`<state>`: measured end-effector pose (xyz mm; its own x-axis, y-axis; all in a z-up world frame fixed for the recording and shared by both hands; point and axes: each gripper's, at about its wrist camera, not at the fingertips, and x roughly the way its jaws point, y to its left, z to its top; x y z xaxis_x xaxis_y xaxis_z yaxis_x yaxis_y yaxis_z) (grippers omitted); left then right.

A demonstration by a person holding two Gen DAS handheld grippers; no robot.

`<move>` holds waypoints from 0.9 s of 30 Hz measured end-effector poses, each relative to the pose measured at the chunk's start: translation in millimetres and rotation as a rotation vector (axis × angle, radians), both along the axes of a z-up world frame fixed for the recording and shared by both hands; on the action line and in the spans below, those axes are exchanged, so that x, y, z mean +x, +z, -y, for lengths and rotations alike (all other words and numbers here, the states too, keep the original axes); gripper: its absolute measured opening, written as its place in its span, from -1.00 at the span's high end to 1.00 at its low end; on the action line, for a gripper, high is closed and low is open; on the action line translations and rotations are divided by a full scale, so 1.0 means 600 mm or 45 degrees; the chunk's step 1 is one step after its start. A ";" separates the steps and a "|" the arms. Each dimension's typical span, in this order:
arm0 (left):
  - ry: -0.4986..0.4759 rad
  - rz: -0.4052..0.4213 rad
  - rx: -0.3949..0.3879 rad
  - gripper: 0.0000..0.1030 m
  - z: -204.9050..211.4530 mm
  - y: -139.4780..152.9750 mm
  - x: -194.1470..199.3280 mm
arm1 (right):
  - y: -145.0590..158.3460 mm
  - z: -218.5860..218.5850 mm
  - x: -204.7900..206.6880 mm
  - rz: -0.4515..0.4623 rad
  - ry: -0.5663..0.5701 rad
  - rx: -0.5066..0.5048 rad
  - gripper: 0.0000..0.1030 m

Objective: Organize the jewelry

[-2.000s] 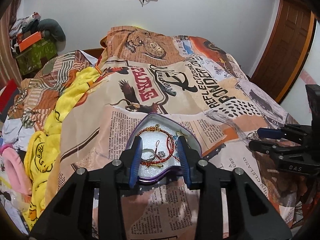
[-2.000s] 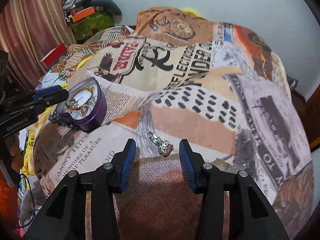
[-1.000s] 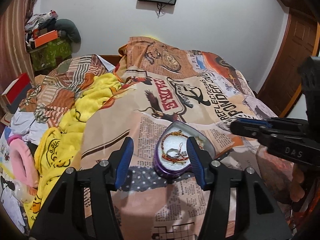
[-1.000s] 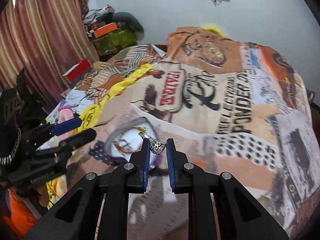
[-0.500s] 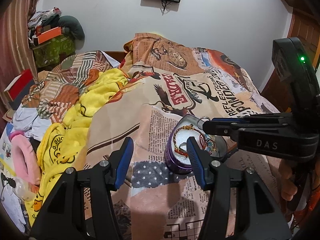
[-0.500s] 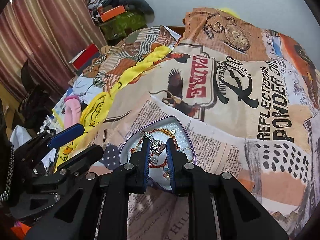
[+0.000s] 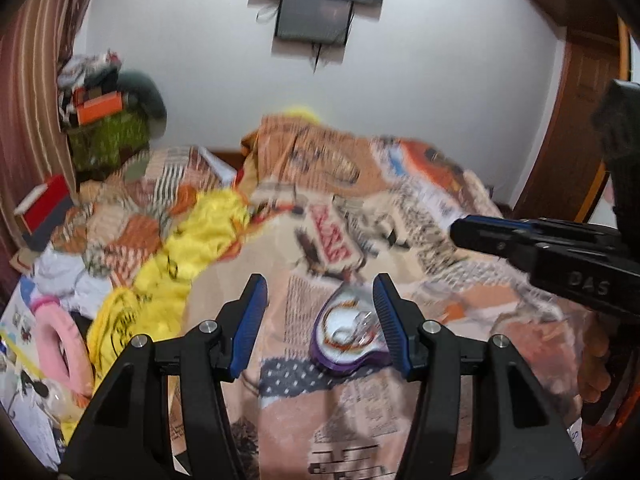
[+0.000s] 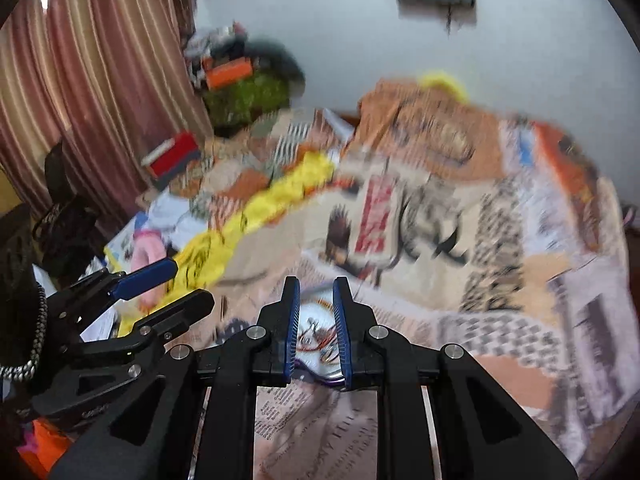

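The purple box sits on the bed, jewelry inside. Both grippers, right and left, have open, empty jaws. Next, probably find another piece.

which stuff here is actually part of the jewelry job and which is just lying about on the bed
Part of the job:
- purple heart-shaped tin
- jewelry inside it
- left gripper, jaws open
- right gripper, jaws apart

Just lying about:
- yellow cloth
- pink ring
- red box
- printed bedspread
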<state>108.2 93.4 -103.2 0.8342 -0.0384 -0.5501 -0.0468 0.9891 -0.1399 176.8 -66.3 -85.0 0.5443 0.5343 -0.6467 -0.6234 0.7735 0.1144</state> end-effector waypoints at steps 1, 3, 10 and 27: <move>-0.003 0.039 0.008 -0.05 0.005 0.017 -0.009 | 0.022 0.013 -0.019 0.066 -0.015 0.023 0.71; -0.008 0.134 0.028 -0.05 0.019 0.055 -0.034 | 0.054 0.029 -0.042 0.157 -0.039 0.062 0.71; 0.021 0.427 0.066 -0.61 0.055 0.154 -0.127 | 0.140 0.091 -0.135 0.417 -0.126 0.228 0.24; 0.137 0.521 0.023 -0.98 0.054 0.184 -0.207 | 0.162 0.119 -0.206 0.605 -0.332 0.307 -0.99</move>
<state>-16.3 61.2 7.4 0.9827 0.0673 -0.1727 -0.0940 0.9841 -0.1509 53.0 -137.8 12.4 0.8777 0.4456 -0.1765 -0.4421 0.8949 0.0609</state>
